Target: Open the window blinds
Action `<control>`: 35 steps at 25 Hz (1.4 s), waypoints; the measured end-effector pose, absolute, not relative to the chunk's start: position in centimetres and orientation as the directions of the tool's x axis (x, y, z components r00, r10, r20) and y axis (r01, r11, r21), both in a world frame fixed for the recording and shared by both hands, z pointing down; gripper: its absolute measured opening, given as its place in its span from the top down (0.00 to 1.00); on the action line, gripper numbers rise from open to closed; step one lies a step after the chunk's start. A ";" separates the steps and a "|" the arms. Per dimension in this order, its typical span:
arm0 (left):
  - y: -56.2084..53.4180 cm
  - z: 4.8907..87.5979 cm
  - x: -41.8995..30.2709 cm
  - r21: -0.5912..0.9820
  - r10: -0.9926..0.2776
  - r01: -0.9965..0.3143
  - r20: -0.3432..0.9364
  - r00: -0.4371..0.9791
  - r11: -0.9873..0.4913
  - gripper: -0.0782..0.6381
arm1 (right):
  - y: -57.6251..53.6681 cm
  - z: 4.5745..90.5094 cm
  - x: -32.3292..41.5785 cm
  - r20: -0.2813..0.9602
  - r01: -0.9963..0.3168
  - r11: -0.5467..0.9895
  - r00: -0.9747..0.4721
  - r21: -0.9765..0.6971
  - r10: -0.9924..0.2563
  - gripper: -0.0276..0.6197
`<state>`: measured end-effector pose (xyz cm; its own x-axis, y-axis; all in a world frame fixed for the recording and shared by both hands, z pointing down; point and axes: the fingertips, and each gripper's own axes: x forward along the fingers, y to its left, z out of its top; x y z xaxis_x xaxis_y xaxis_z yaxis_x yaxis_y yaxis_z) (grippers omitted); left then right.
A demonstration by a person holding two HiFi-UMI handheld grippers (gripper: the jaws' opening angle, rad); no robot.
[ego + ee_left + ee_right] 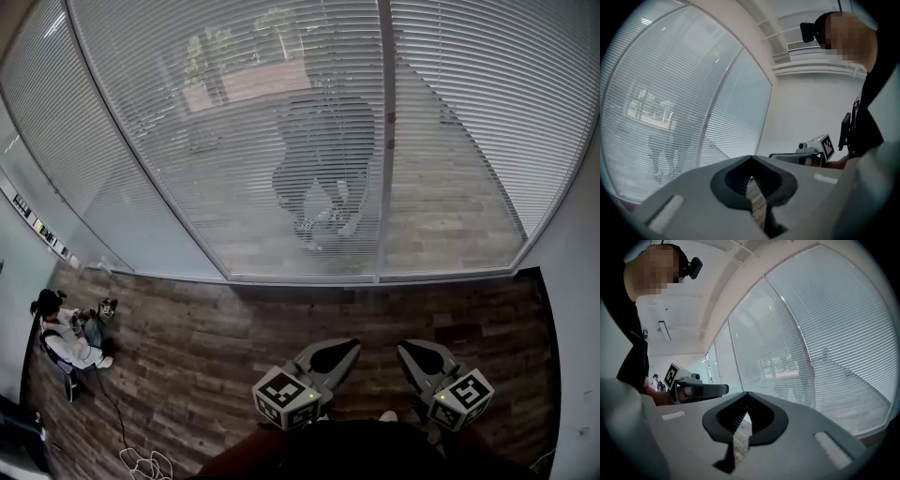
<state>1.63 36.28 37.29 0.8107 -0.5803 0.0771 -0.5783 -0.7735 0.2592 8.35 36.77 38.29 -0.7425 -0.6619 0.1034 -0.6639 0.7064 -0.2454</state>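
Note:
White slatted blinds (281, 122) hang lowered over the whole window wall, and a dim reflection of a person shows in them. A pale upright frame post (386, 141) splits the panes. Both grippers sit low in the head view, well short of the blinds and pointing level at them. My left gripper (354, 343) has its jaws together with nothing between them, and so does my right gripper (403, 345). In the left gripper view the blinds (670, 93) fill the left, beyond the closed tip of the left gripper (750, 159). The right gripper view shows the right gripper (746, 394) before the blinds (825, 343).
Dark wood floor (206, 347) runs from my feet to the window. A person (70, 337) sits on the floor at the far left, with a loose cable (141, 459) nearby. A plain wall (577, 281) closes off the right side.

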 end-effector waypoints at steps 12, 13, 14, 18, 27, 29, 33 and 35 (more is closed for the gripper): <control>36.6 37.9 6.9 0.244 -0.616 -0.617 0.091 0.783 -0.748 0.89 | 36.8 37.7 14.0 0.088 -0.638 0.730 -0.765 -0.248 -0.638 0.92; 36.8 38.0 7.3 0.251 -0.618 -0.621 0.099 0.780 -0.743 0.89 | 36.8 37.8 14.5 0.092 -0.634 0.731 -0.768 -0.251 -0.634 0.92; 37.0 38.1 7.8 0.257 -0.621 -0.624 0.103 0.777 -0.738 0.89 | 36.9 37.7 14.8 0.086 -0.626 0.735 -0.773 -0.260 -0.628 0.92; 37.3 38.2 9.9 0.257 -0.641 -0.642 0.101 0.761 -0.722 0.89 | 36.9 37.7 16.2 0.076 -0.600 0.751 -0.793 -0.277 -0.605 0.92; 37.6 38.9 12.8 0.282 -0.674 -0.691 0.169 0.719 -0.666 0.89 | 36.1 39.6 19.6 0.091 -0.560 0.765 -0.821 -0.317 -0.564 0.92; 36.9 38.8 13.4 0.289 -0.686 -0.703 0.175 0.706 -0.650 0.89 | 35.5 39.9 20.2 0.083 -0.554 0.767 -0.824 -0.323 -0.560 0.92; 36.7 39.6 13.4 0.246 -0.686 -0.709 0.186 0.703 -0.661 0.89 | 34.7 40.2 20.1 0.041 -0.538 0.766 -0.827 -0.353 -0.561 0.92; 37.1 40.0 13.1 0.232 -0.674 -0.702 0.197 0.712 -0.673 0.89 | 35.0 40.3 19.8 0.035 -0.537 0.766 -0.826 -0.355 -0.563 0.92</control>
<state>13.08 37.11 40.03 0.7116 -0.6744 0.1971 -0.7022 -0.6731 0.2322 19.78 34.96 40.29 -0.8258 -0.5629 0.0347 -0.5368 0.7655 -0.3548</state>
